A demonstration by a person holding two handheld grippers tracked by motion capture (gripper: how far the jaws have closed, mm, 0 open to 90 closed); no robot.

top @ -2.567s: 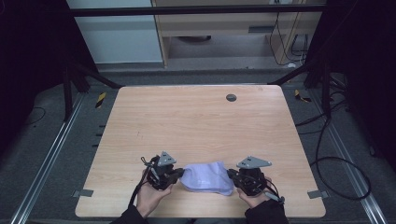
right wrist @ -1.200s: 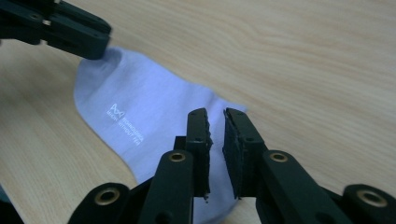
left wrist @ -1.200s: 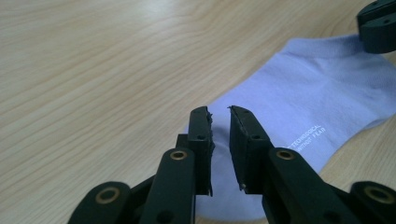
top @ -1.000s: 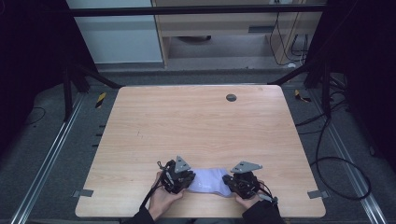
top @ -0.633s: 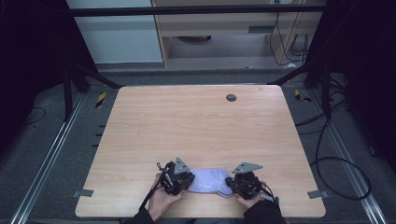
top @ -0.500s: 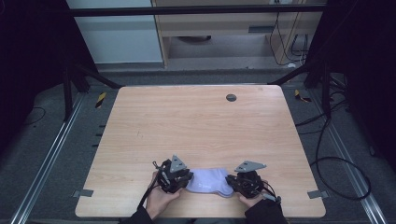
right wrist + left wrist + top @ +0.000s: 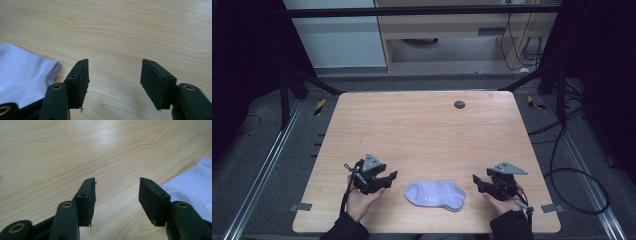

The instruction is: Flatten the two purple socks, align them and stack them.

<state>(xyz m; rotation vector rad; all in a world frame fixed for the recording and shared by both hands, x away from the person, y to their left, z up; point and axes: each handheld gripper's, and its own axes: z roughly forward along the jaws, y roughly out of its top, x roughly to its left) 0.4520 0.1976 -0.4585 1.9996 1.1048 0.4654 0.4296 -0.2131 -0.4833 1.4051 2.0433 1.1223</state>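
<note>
The left gripper (image 7: 388,179) and right gripper (image 7: 478,181) had just been opening, their black jaws spread with nothing between them. Between the two, clear of both, lay the pale lilac sock (image 7: 435,194), soft and flat on the wooden table (image 7: 427,130). Its faint marking was perhaps lettering, too small to read.

One pale lilac sock (image 7: 435,194) lay low in the middle of the frame, the sole garment on the one wooden surface (image 7: 427,135). Two tools flanked it: the left tool (image 7: 388,179) at lower left, the right tool (image 7: 476,181) at lower right, each carried by one hand. One dark round disc (image 7: 459,104) sat toward the upper right. Two grey tape tabs (image 7: 301,206) marked the lower corners.
</note>
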